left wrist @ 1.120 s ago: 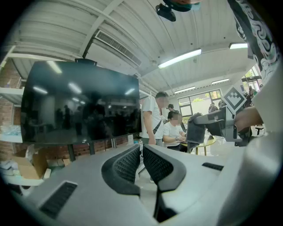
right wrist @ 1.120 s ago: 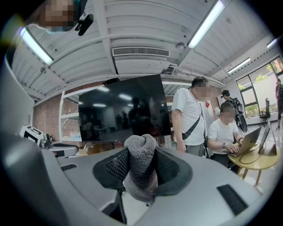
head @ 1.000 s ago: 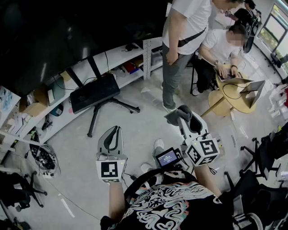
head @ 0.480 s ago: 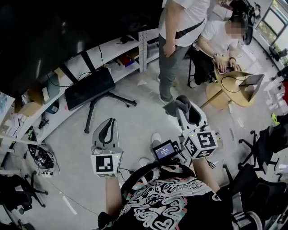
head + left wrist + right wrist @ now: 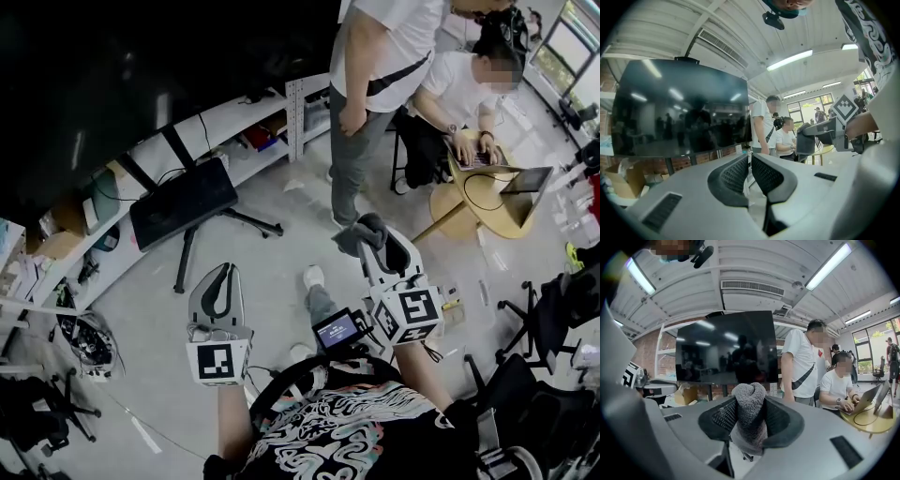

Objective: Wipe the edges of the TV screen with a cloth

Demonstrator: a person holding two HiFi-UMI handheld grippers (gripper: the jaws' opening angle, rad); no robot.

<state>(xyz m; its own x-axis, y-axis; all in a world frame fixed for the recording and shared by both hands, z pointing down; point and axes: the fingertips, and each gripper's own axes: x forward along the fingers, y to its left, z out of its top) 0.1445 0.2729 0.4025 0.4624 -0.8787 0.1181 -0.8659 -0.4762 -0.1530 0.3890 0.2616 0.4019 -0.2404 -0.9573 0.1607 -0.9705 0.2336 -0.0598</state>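
the right gripper [image 5: 750, 401] is clamped on a grey cloth [image 5: 749, 420], which sits bunched between its jaws. the left gripper [image 5: 750, 161] has its jaws drawn together with nothing between them, held low beside the other. the tv screen [image 5: 726, 345] stands ahead, well apart from both grippers, so no wiping contact is made yet. the main risk, as i judge it, is that the cloth is a tight wad with only a rounded end showing past the jaw tips. pressed flat along an edge, the hard tips could meet the glass or frame before the fabric does, or the wad could work loose under a sideways drag. a second risk is the standing person [image 5: 375, 94], who is just beside the screen's right side, so a sweep down that edge may crowd them. the legs of the tv stand [image 5: 183, 202] spread over the floor and could catch a foot on the way in. the cloth's long axis runs along the jaws: its rolled end points forward and a little up toward the screen, and a loose tail hangs below the jaws. the screen is upright and faces the person, with its long axis level from left to right.
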